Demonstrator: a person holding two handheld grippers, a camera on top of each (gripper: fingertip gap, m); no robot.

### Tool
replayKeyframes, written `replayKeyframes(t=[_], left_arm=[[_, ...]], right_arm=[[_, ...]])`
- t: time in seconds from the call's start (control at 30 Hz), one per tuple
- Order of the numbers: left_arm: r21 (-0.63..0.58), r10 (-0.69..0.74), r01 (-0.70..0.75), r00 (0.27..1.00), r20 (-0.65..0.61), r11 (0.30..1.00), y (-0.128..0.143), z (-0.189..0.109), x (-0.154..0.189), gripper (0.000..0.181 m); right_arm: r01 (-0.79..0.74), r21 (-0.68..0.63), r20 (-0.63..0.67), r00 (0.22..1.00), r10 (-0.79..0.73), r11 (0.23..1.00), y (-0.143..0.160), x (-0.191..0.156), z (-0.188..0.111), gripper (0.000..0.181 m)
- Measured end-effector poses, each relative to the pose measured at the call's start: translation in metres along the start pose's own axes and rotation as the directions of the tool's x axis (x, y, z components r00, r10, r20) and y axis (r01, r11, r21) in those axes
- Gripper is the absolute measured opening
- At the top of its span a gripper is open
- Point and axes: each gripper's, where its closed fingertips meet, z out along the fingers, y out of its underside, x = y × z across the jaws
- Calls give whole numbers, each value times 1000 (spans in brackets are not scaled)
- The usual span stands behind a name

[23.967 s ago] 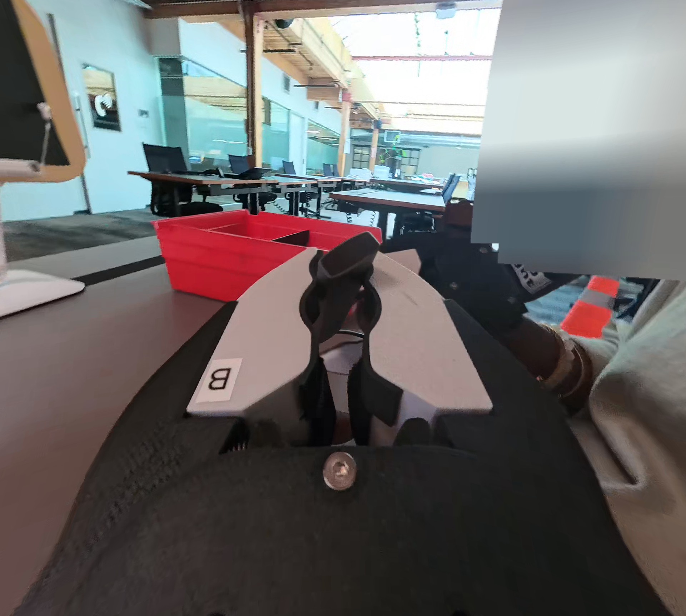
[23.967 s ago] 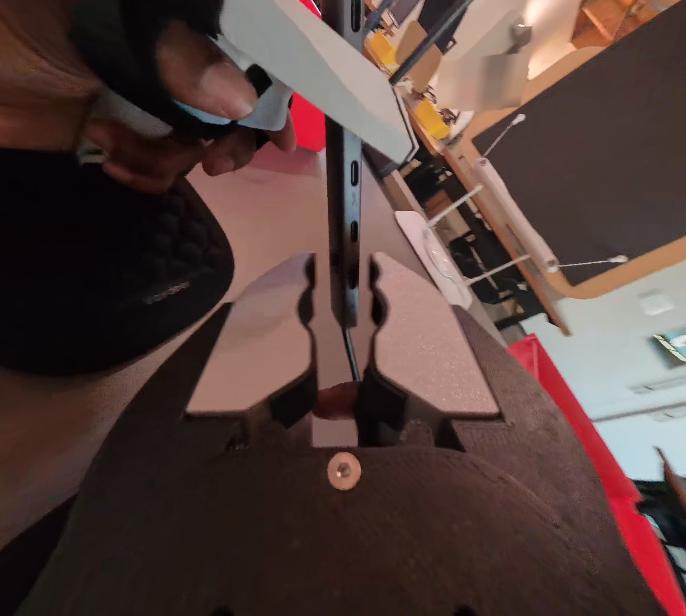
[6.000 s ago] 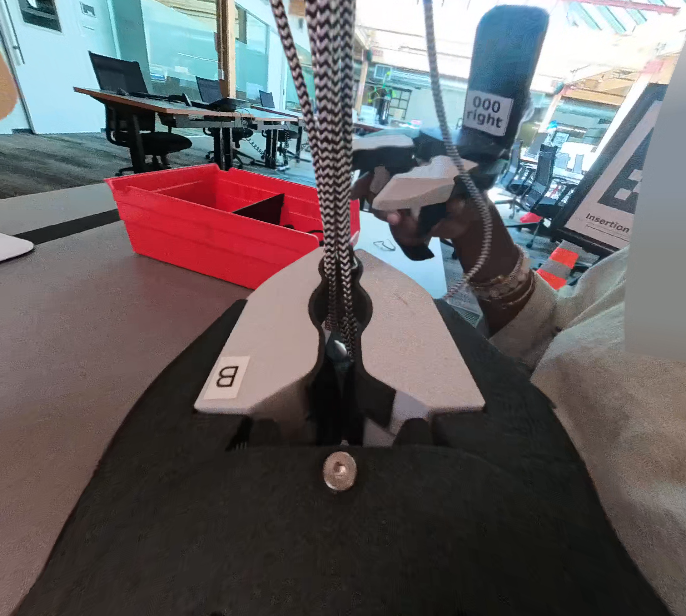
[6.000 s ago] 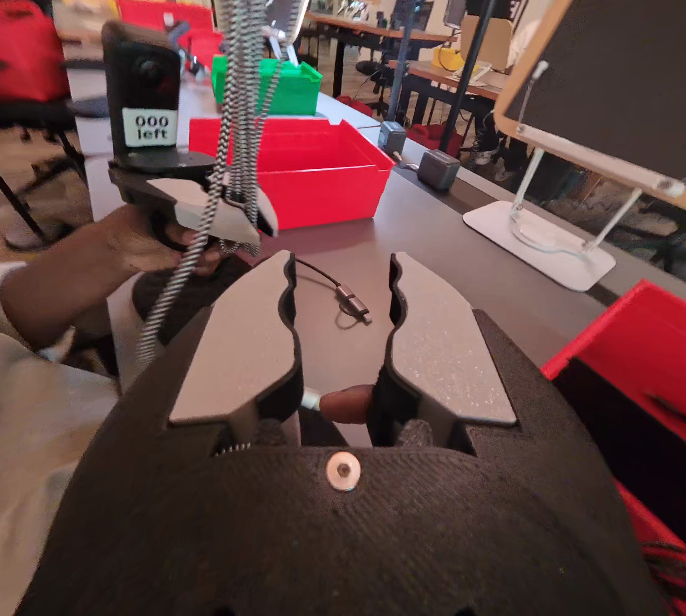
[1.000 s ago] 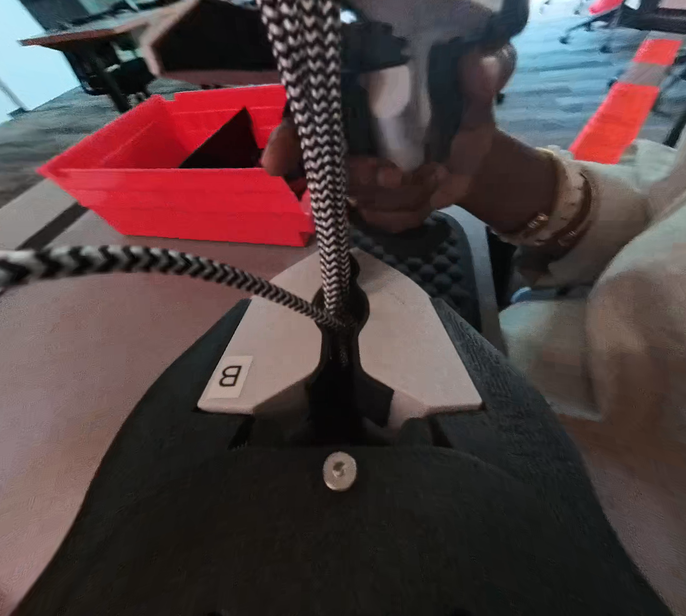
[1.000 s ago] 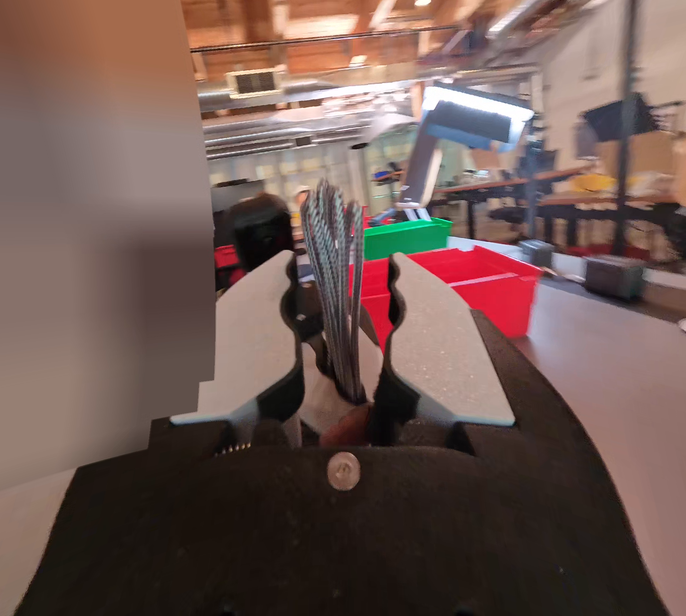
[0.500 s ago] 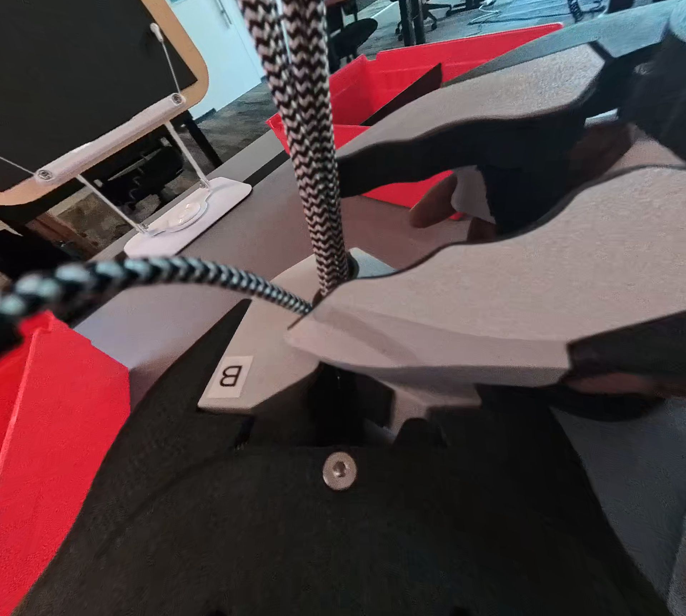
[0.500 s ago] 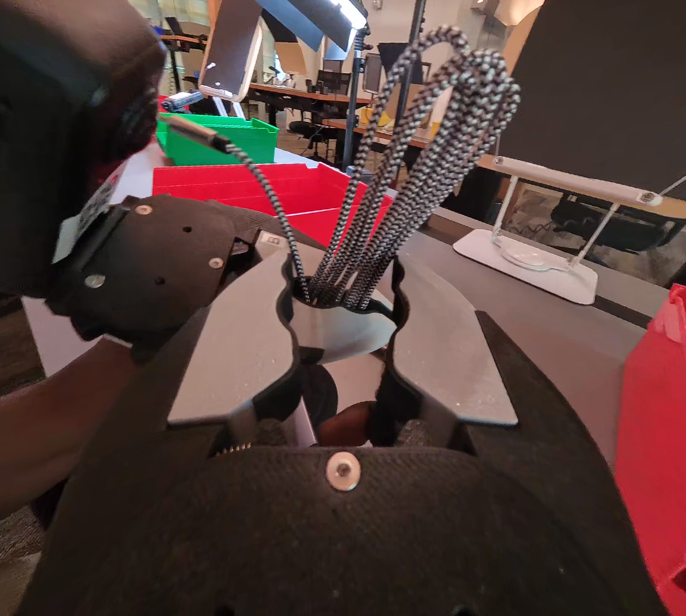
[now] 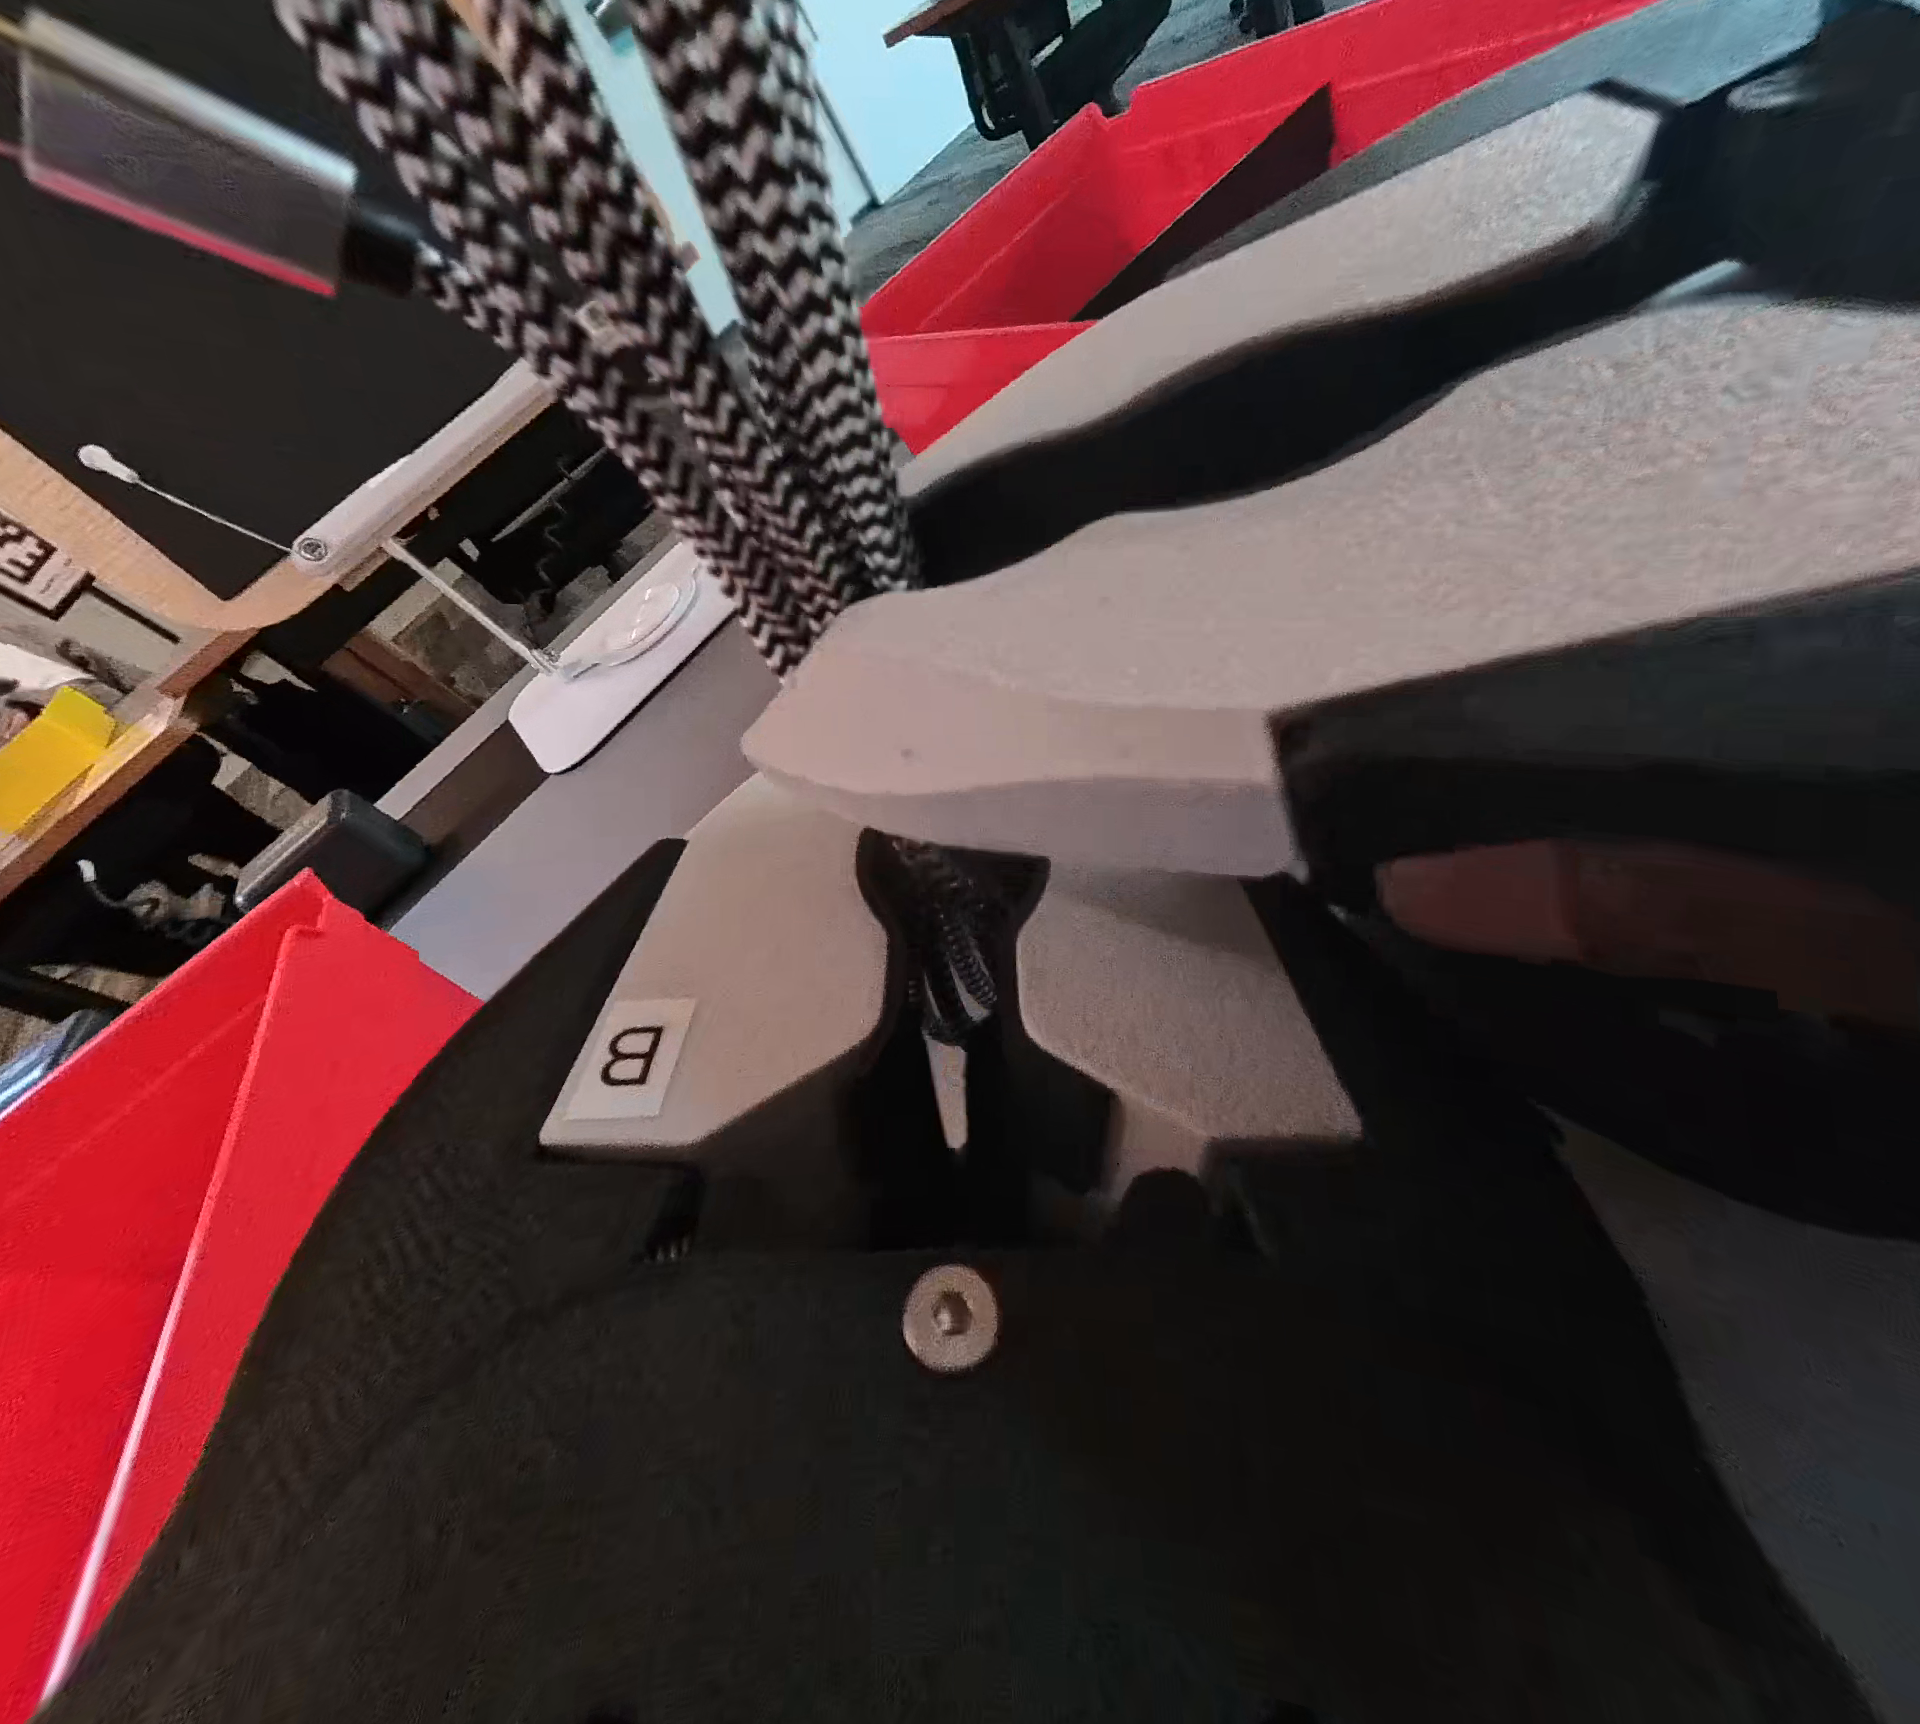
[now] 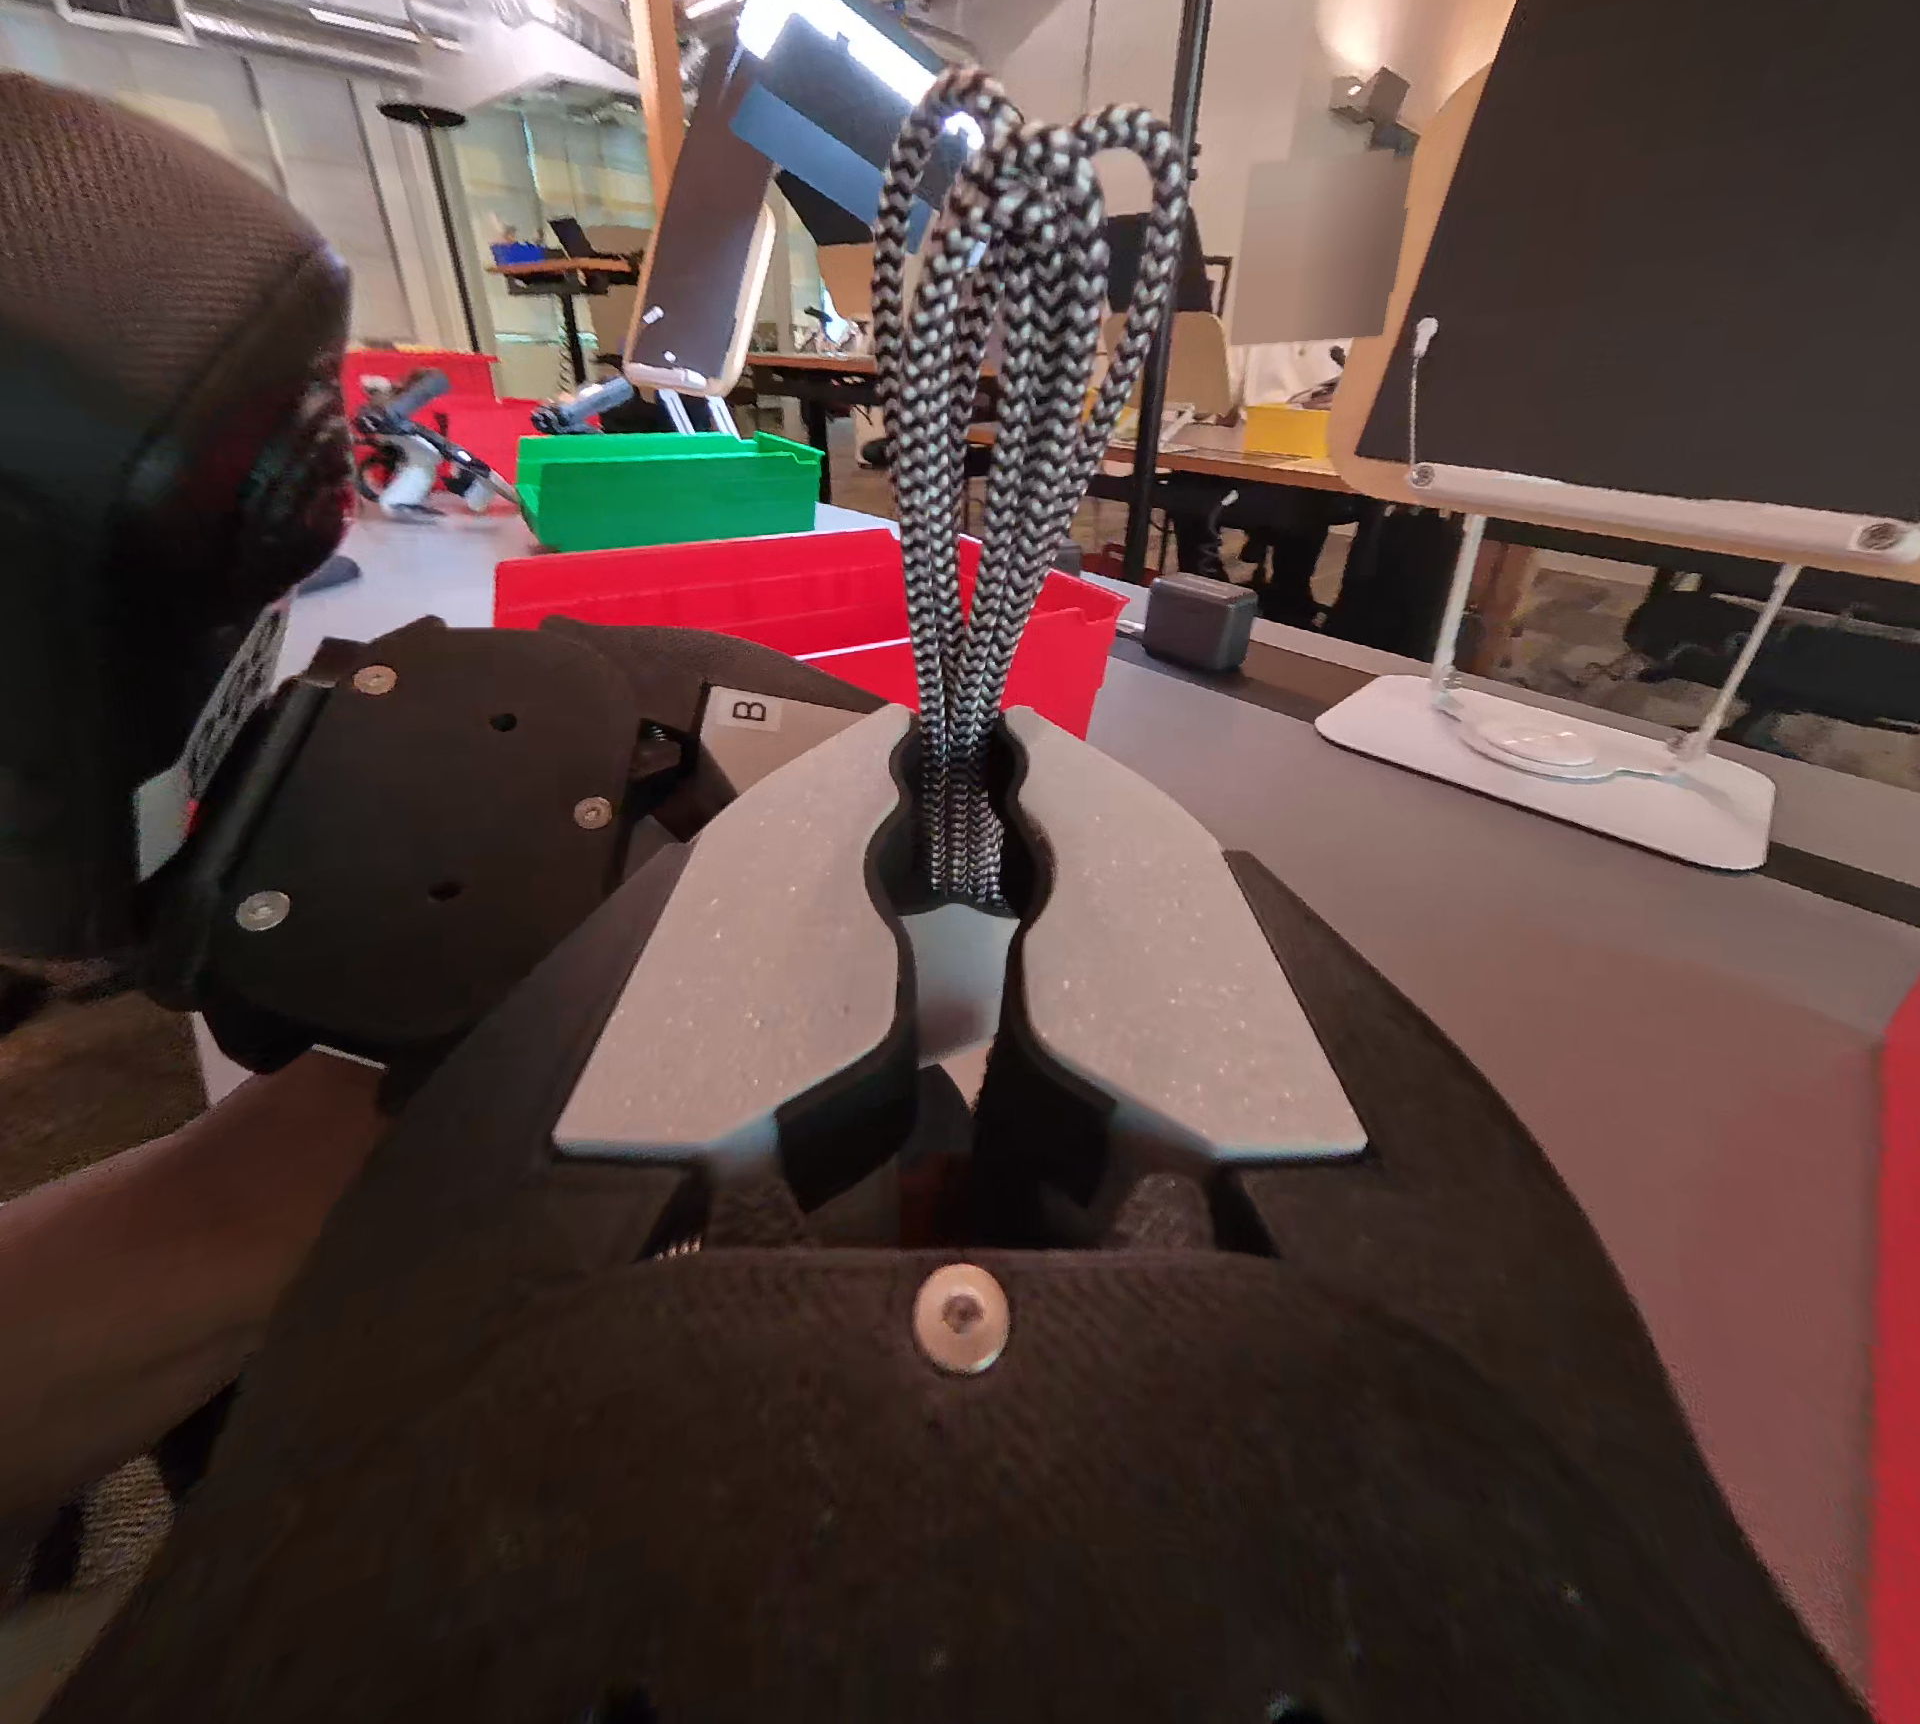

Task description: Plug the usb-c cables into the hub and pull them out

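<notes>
A bundle of black-and-white braided usb-c cable [image 10: 997, 344] stands up in loops between both grippers. My right gripper [image 10: 956, 801] is shut on the bundle near its base. My left gripper [image 9: 951, 895] is shut on the same bundle lower down; it shows at the left of the right wrist view [image 10: 774, 724], just under the right fingers. In the left wrist view the right gripper [image 9: 862, 604] reaches in from the right across my left fingertips, and the cable strands [image 9: 727, 220] rise from there. A blurred plug end [image 9: 177, 188] hangs at the upper left. No hub is in view.
A red bin [image 10: 790, 604] and a green bin [image 10: 665, 485] stand behind on the grey table [image 10: 1455, 947]. Another red bin [image 9: 156, 1207] is close on the left. A white stand [image 10: 1538, 760] holds a black board at the right. A small dark box [image 10: 1195, 620] sits near it.
The right gripper has closed from open onto the cable bundle just above the left gripper. The left gripper has kept its hold and both views have shifted closer together.
</notes>
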Motion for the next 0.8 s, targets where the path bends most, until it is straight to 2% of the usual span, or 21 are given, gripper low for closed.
replayKeyframes(t=[0.03,0.17,0.3,0.4,0.47,0.53,0.63,0.73,0.8], left_arm=[[8,6,-6,1000,-13,1000,-1,0,2,9],[80,-21,33,989,-144,996,-11,-5,13,28],[206,-160,222,947,-280,953,-22,-18,5,46],[301,-305,415,885,-351,858,-23,-28,-19,50],[366,-399,516,847,-351,774,-18,-33,-42,51],[434,-461,563,826,-326,703,-11,-38,-62,52],[500,-486,554,830,-272,666,-2,-42,-77,52],[480,-489,556,830,-270,679,3,-38,-76,52],[465,-484,553,832,-269,691,4,-35,-73,52]], right_arm=[[-24,10,18,1000,24,1000,-1,0,-1,9],[-142,61,69,988,138,988,-9,12,-9,9],[-142,143,3,990,143,979,-32,50,-31,9],[-41,189,-134,989,67,981,-57,96,-62,9],[60,152,-241,970,-22,987,-67,129,-83,10],[178,34,-349,924,-155,983,-66,163,-102,9],[260,-267,-319,885,-340,928,-34,198,-115,9],[237,-603,-136,910,-391,762,27,222,-123,10],[255,-738,-31,912,-409,624,56,235,-127,10]])
